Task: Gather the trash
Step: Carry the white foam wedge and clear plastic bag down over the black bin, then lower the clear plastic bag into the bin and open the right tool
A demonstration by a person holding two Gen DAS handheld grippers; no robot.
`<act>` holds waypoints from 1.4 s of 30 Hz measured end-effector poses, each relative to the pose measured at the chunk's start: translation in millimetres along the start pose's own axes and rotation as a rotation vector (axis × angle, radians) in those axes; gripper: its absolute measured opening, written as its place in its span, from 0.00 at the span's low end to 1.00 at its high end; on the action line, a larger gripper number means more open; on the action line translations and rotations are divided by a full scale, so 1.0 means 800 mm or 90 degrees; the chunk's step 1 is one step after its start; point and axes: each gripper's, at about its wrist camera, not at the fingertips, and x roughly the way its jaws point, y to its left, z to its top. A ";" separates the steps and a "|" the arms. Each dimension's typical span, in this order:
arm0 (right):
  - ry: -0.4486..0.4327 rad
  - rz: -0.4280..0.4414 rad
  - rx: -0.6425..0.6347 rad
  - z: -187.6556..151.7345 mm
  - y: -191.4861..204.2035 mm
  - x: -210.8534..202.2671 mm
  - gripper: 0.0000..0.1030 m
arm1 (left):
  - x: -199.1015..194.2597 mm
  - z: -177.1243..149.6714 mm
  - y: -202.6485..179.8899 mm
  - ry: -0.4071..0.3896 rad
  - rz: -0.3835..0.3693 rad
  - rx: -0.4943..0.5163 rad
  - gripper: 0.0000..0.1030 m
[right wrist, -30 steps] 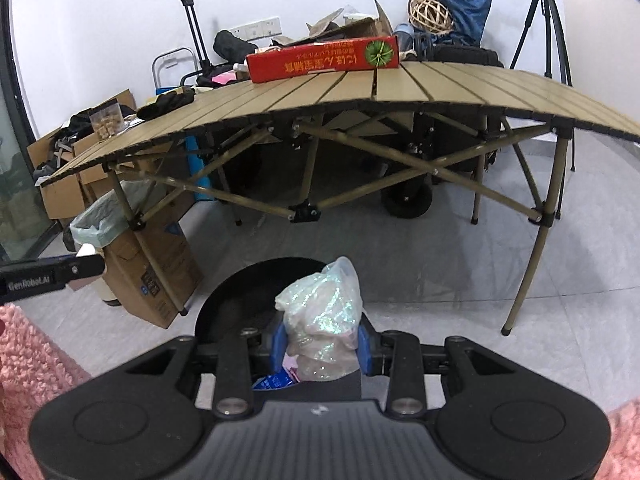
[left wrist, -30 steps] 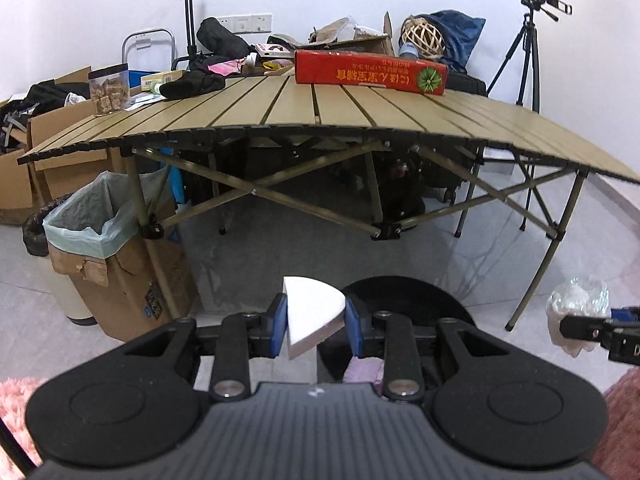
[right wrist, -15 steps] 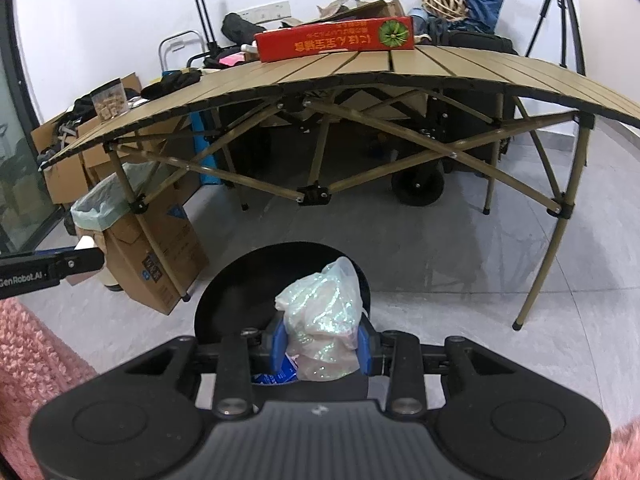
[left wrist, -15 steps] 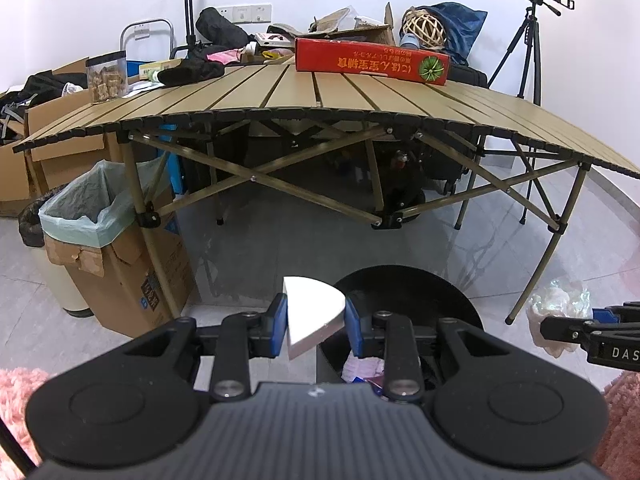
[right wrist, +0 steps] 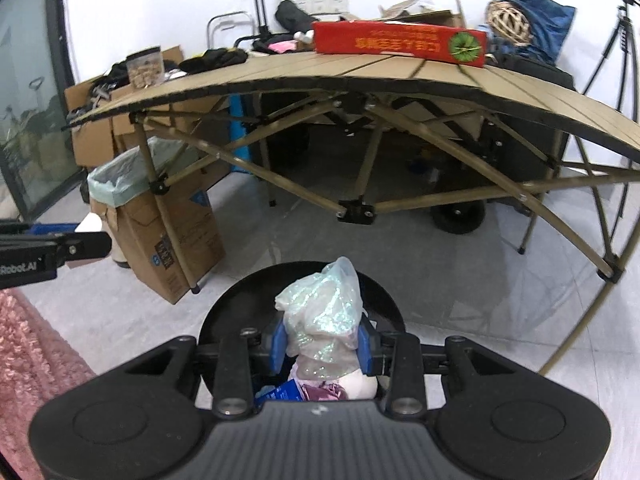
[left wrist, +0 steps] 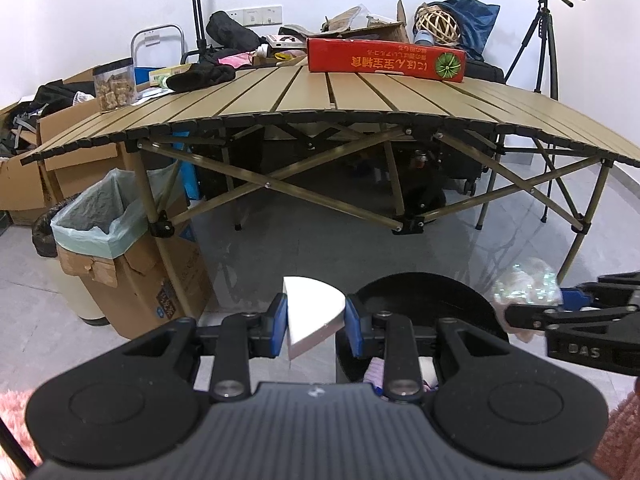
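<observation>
- Trash, left: a white wedge (left wrist: 311, 315), perhaps foam, pinched between the left gripper (left wrist: 312, 319) pads, beside the black bin (left wrist: 424, 300) rim.
- Crinkled plastic bag (right wrist: 322, 308), clamped by the right gripper (right wrist: 323, 345), hangs over the bin's opening.

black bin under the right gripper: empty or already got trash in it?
Not empty. The right wrist view shows wrappers inside the black bin, below the plastic bag.
</observation>
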 end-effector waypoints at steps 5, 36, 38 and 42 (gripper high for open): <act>0.022 0.006 -0.022 0.010 0.008 0.030 0.33 | 0.008 0.005 -0.002 0.004 0.007 0.001 0.30; 0.118 0.002 0.006 0.011 0.002 0.126 0.46 | 0.050 0.024 0.000 0.044 0.015 -0.010 0.30; 0.117 0.002 0.009 0.012 -0.001 0.125 0.56 | 0.050 0.024 0.000 0.045 0.016 -0.011 0.30; 0.109 -0.002 0.012 0.012 -0.003 0.121 0.87 | 0.052 0.024 0.000 0.046 0.021 -0.011 0.30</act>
